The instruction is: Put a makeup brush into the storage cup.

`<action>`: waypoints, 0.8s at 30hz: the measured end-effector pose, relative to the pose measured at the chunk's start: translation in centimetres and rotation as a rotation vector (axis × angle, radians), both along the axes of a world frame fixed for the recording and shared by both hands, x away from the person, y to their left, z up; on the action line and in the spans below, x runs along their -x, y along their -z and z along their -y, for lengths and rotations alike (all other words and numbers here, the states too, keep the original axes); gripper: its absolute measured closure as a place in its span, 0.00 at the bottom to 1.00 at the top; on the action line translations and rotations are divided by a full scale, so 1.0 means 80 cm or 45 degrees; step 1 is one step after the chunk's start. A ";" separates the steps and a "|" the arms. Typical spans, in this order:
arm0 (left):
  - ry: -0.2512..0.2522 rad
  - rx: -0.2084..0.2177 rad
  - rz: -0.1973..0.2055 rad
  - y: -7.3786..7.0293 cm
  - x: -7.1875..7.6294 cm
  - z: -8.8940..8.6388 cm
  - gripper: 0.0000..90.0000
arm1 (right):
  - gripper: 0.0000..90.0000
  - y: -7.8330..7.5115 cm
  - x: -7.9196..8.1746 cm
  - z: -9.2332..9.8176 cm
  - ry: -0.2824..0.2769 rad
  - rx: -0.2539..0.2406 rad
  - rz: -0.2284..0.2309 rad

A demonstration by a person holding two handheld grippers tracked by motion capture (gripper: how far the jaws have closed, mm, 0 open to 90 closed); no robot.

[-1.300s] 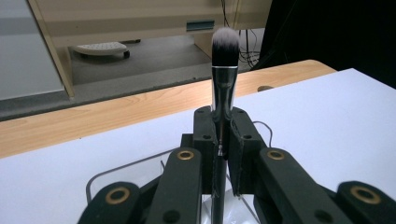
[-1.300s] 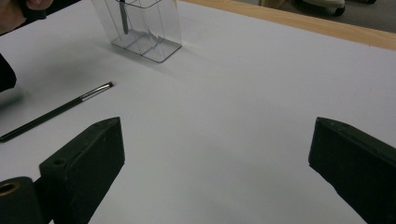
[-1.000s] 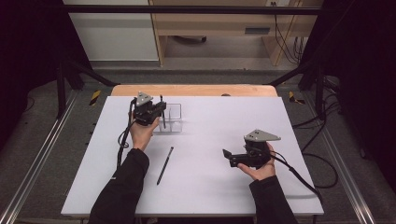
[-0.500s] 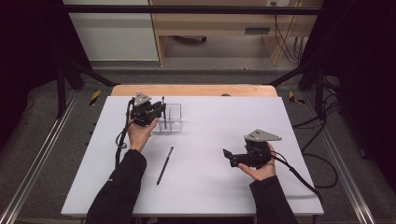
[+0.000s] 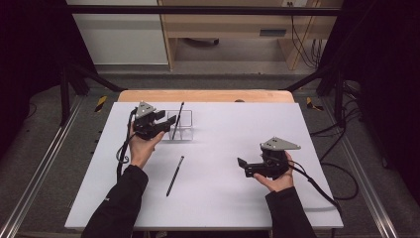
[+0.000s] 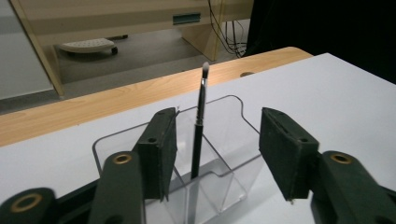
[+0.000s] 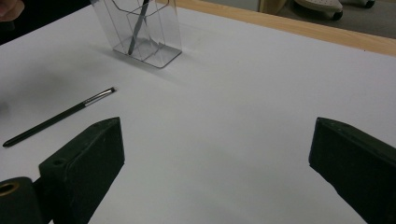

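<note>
meanwhile, at the far left corner of the white table (image 5: 223,198), the left gripper (image 5: 166,120) sits just beside a clear holder (image 5: 184,125) in which a slim black brush (image 5: 176,120) stands upright, leaning slightly, bristle tip up. seen from the left gripper view, the brush (image 6: 198,135) rises between the two black pads (image 6: 161,151) without either pad touching it; the jaws have just been opening and now stand parted around the stem, gripping nothing. the holder (image 6: 224,140) is a see-through box with a divider (the brush stands in the compartment nearer the gripper's left pad).

a second brush (image 5: 175,175) lies flat on the table, left of centre and nearer the person's edge, well apart from the holder and from both hands. in the right gripper view it (image 7: 60,116) lies on the white surface with its bristle end pointing toward the holder (image 7: 140,35).

toward the right edge of the table, the right gripper (image 5: 243,167) is held level in the person's hand, pointing left; its jaws stand wide apart with only bare table between them. a light wooden strip (image 5: 203,95) runs along the far edge.
</note>
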State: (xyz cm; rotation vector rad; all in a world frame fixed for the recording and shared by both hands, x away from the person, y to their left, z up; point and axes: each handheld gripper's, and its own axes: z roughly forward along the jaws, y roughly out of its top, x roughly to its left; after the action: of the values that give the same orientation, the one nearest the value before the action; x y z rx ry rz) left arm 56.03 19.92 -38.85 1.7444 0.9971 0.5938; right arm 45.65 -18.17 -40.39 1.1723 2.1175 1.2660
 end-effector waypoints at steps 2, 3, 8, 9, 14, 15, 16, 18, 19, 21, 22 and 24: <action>0.010 0.001 0.003 -0.002 0.006 -0.001 0.45 | 0.04 0.000 0.000 0.000 0.002 0.002 0.003; 0.015 0.003 0.001 -0.003 0.009 -0.002 0.43 | 0.04 0.000 0.000 0.000 0.002 0.002 0.004; 0.030 0.008 -0.007 -0.006 0.025 -0.006 0.33 | 0.04 -0.001 0.001 0.001 0.005 -0.003 0.007; 0.030 0.007 -0.004 -0.006 0.028 -0.008 0.32 | 0.04 -0.002 0.001 0.002 0.007 -0.003 0.007; 0.042 0.005 -0.009 -0.007 0.041 -0.014 0.27 | 0.04 -0.003 0.001 0.002 0.010 -0.003 0.010; 0.043 0.006 -0.008 -0.007 0.044 -0.015 0.27 | 0.04 -0.003 0.001 0.002 0.010 -0.003 0.010; 0.045 0.006 -0.007 -0.007 0.046 -0.016 0.26 | 0.04 -0.003 0.002 0.003 0.010 -0.003 0.012; 0.047 0.007 -0.007 -0.007 0.051 -0.018 0.25 | 0.04 -0.003 0.002 0.003 0.011 -0.006 0.013; 0.051 0.006 -0.013 -0.006 0.053 -0.018 0.25 | 0.04 -0.004 0.002 0.003 0.011 -0.006 0.014; 0.052 0.005 -0.016 -0.005 0.059 -0.020 0.23 | 0.04 -0.004 0.002 0.004 0.014 -0.006 0.015; 0.052 0.008 -0.019 -0.004 0.062 -0.020 0.23 | 0.04 -0.004 0.002 0.004 0.013 -0.006 0.015; 0.052 0.006 -0.024 0.000 0.068 -0.022 0.22 | 0.04 -0.005 0.003 0.004 0.013 -0.006 0.015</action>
State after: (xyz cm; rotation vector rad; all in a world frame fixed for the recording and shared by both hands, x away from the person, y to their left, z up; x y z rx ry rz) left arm 50.59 21.67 -38.82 1.7648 0.9728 0.5496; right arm 45.45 -18.51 -40.02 1.1733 2.0992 1.2706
